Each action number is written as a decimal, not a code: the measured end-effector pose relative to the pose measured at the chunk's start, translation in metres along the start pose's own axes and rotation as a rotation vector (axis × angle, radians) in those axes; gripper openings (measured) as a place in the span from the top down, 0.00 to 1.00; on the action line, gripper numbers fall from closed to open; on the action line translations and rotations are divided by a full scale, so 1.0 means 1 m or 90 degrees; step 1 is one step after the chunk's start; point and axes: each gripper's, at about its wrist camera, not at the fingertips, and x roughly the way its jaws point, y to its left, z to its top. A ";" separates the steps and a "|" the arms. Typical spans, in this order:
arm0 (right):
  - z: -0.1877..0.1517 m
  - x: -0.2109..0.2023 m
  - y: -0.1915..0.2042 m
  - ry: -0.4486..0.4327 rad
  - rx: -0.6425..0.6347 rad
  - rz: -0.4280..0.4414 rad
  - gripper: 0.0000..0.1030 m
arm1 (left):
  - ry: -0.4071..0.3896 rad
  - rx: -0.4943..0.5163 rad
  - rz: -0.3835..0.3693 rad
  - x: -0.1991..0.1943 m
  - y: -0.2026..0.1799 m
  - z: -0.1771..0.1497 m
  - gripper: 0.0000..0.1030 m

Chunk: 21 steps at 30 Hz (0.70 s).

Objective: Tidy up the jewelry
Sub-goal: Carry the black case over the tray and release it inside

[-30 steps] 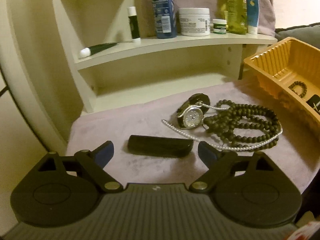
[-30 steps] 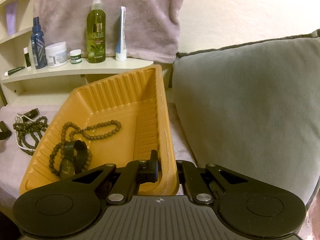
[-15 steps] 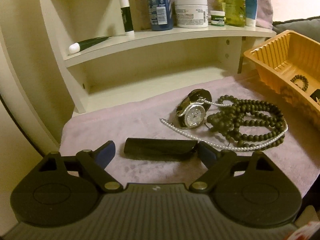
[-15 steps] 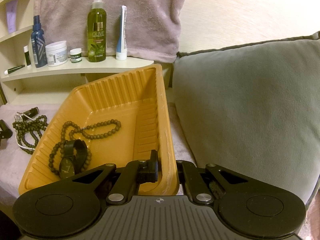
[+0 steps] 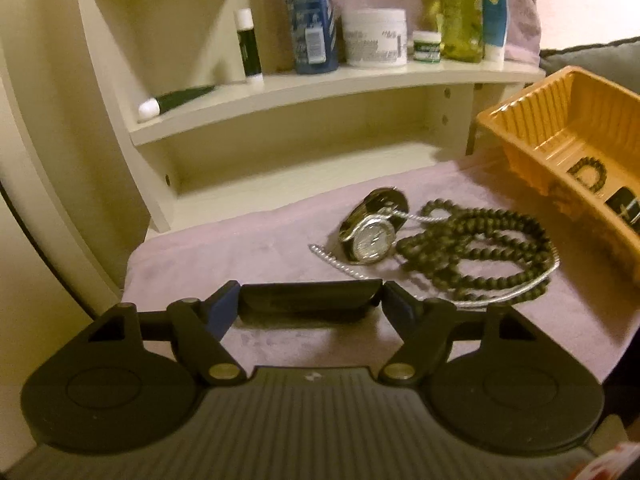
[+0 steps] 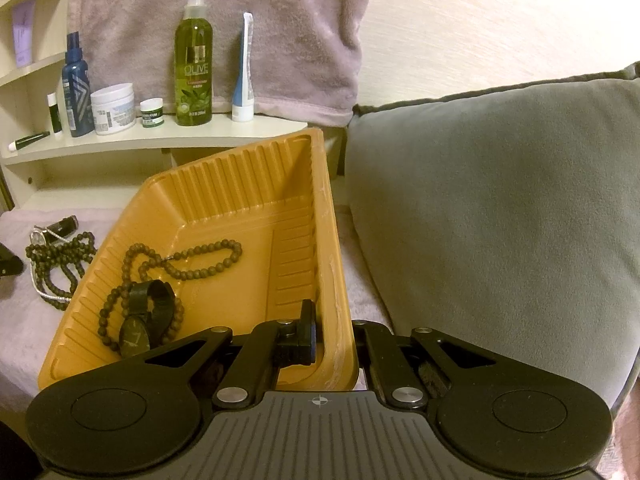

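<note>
My left gripper [image 5: 311, 303] is shut endwise on a long black case [image 5: 308, 300], one fingertip at each end, on the pink towel [image 5: 240, 248]. Behind it lie a silver watch [image 5: 370, 236], a dark bead necklace [image 5: 476, 248] and a pearl strand [image 5: 516, 292]. My right gripper [image 6: 334, 336] is shut on the near right rim of the orange tray [image 6: 248, 184], which is tilted. Inside the tray are a brown bead necklace [image 6: 200, 264] and a black watch [image 6: 144, 316]. The tray also shows in the left wrist view [image 5: 532, 136].
A cream shelf [image 5: 320, 80] behind the towel holds bottles, a white jar [image 5: 376, 38] and tubes. A grey cushion [image 6: 500, 220] stands right of the tray. A pink towel hangs on the wall [image 6: 220, 20].
My left gripper has moved forward over the black case and closed its fingers onto the case's two ends. The right gripper and tray have not moved.
</note>
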 end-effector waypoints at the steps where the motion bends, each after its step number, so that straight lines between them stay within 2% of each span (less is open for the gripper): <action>1: 0.000 0.000 0.000 0.000 0.000 0.001 0.95 | -0.004 0.000 -0.002 -0.005 -0.003 0.001 0.28; 11: -0.001 -0.004 0.000 -0.009 0.003 0.004 0.95 | -0.051 0.018 -0.045 -0.045 -0.051 0.027 0.28; 21: -0.001 -0.007 0.001 -0.016 0.006 0.009 0.96 | -0.093 0.032 -0.156 -0.060 -0.126 0.059 0.28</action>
